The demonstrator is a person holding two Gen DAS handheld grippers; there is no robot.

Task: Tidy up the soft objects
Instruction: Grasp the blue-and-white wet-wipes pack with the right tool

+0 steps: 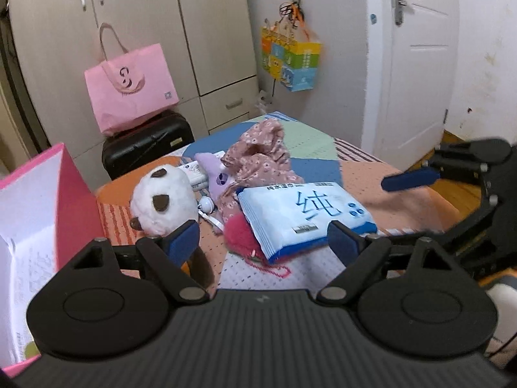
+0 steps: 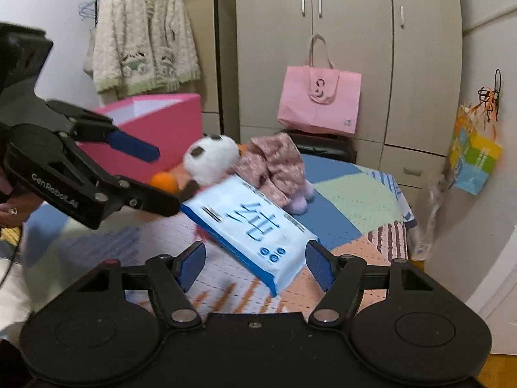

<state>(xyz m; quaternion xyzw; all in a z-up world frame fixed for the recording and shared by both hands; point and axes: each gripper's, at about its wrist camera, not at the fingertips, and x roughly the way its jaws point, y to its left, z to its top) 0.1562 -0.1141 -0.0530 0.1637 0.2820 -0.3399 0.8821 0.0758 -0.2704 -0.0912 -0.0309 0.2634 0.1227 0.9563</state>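
Left wrist view shows your left gripper (image 1: 263, 242) with its blue-padded jaws apart and nothing between them, hanging over a quilted patchwork bedspread (image 1: 310, 148). Just beyond the pads lies a flat, glossy blue-and-white wet-wipe pack (image 1: 303, 216), slick plastic with large blue characters, tilted over a fuzzy red knitted item (image 1: 240, 237) that it mostly hides. To its left sits a round, fluffy panda plush (image 1: 163, 200), and behind that a lilac plush toy (image 1: 215, 176) and a crumpled pink floral cloth (image 1: 258, 158), which overlap so their edges are hard to separate. An open pink cardboard box (image 1: 69, 194) stands at the near left, cut off by the frame. Your right gripper (image 2: 255, 266) also has its jaws apart, the near corner of the wipe pack lying between them without the pads touching it. Motion blur softens the bedspread in the right wrist view, where an orange ball (image 2: 163, 181) peeks out behind your left gripper. A pink paper bag (image 1: 129, 89) rests on a black suitcase (image 1: 147, 147) by the far wardrobe (image 1: 135, 32).
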